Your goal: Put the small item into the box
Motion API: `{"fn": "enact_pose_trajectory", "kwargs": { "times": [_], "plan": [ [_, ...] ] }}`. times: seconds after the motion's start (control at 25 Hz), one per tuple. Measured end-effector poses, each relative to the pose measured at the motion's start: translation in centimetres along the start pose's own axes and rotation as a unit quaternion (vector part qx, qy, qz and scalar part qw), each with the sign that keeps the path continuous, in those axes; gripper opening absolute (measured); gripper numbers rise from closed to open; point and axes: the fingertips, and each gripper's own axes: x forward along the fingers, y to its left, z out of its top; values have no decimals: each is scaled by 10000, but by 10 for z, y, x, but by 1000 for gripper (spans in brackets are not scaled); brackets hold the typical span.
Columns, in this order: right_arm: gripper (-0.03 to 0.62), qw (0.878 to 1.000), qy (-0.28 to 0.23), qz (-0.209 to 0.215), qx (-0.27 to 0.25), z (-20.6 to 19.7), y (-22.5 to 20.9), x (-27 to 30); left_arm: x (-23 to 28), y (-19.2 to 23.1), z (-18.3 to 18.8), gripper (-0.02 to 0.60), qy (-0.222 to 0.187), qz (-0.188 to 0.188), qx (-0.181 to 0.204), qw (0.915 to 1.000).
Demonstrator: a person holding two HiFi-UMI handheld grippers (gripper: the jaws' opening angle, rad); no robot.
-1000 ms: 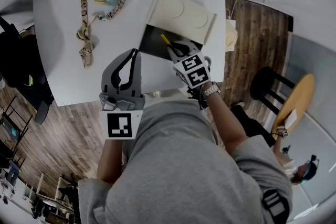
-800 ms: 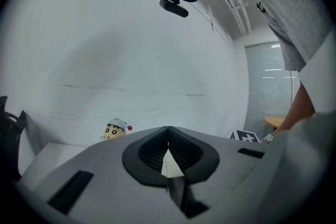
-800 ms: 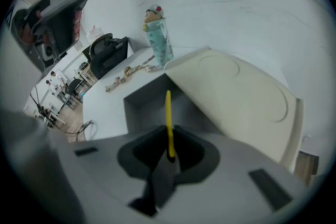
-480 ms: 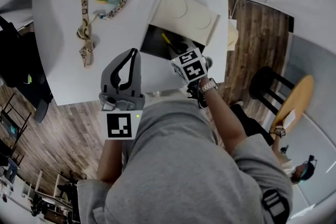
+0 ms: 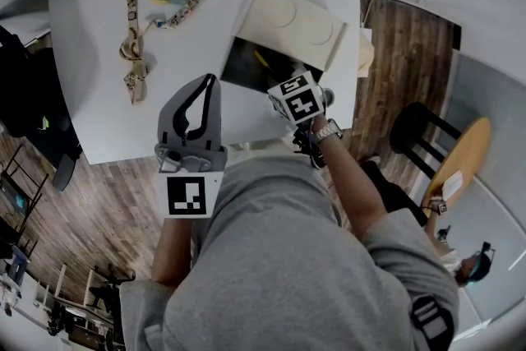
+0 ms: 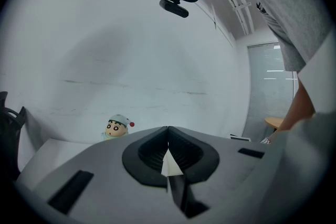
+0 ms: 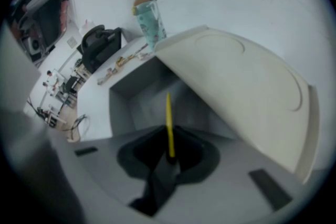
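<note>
Since the earlier frame, my right tongs (image 7: 169,157) had edged forward over the open box (image 7: 126,98), carrying the yellow stick (image 7: 168,118) further past its rim. Those jaws were clamped on the stick's lower end; my left tongs (image 6: 168,136) were pressed together on nothing, held back. Risk: the stick's free tip could catch the tilted lid (image 7: 247,81) or a wall and, pinched at one end only, pivot and fall outside.

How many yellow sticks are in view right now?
1: the yellow stick is clamped in the right gripper, reaching over the open box. Others could lie hidden inside the box.
</note>
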Motion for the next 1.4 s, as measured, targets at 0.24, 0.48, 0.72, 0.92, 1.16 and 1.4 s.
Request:
{"fn": "enact_pose_trajectory", "kwargs": {
  "times": [0.24,0.48,0.72,0.92,1.16,1.4],
  "plan": [
    [71,10000,31,16,33,-1,-1,2,2,0,-1,32,1,10,-50,10000],
    [71,9999,92,40,46,-1,-1,1,2,0,-4,32,43,-8,-16,10000],
    [72,9999,117,116,36,-1,2,1,2,-2,-3,32,-10,10,-57,10000],
    [82,9999,93,106,20,-2,2,0,1,-4,0,32,-58,15,-9,10000],
    [91,10000,-9,6,30,-1,-4,-10,-2,-12,3,32,-68,9,-6,10000],
    [91,9998,-207,-35,1,3,-4,-20,-5,-19,9,32,-159,-2,105,9998]
  ]
}}
